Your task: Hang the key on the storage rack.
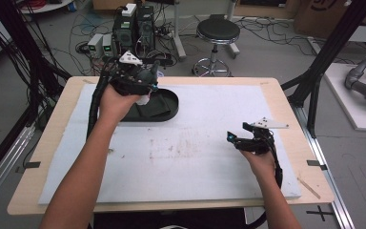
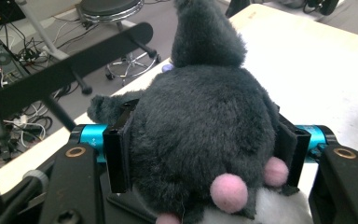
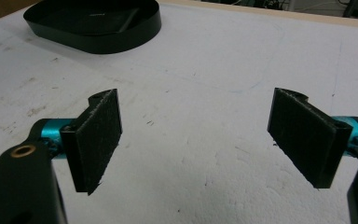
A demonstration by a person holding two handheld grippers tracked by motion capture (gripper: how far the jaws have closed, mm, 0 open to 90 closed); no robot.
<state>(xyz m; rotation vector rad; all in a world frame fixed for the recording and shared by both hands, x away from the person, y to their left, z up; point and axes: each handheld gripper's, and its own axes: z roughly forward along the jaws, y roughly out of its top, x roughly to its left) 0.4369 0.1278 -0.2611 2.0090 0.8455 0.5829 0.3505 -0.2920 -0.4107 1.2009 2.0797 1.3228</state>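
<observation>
A dark grey plush toy (image 2: pixel 205 126) with pink paw pads and a white belly sits between the jaws of my left gripper (image 2: pixel 205 154), which is shut on it. In the high view the left gripper (image 1: pixel 145 88) holds the toy (image 1: pixel 148 78) above the left end of a black oval tray (image 1: pixel 169 112) at the back of the white mat. My right gripper (image 1: pixel 236 139) hovers low over the mat at the right. Its jaws stand wide open (image 3: pixel 196 144) with nothing between them, and the black tray (image 3: pixel 144 28) shows far off.
A white foam mat (image 1: pixel 186 157) covers most of the wooden table (image 1: pixel 52 124). Behind the table stand a round black stool (image 1: pixel 218 32), computer boxes and tangled cables (image 1: pixel 124 33) on the floor. Black frame posts (image 1: pixel 333 43) rise at the right.
</observation>
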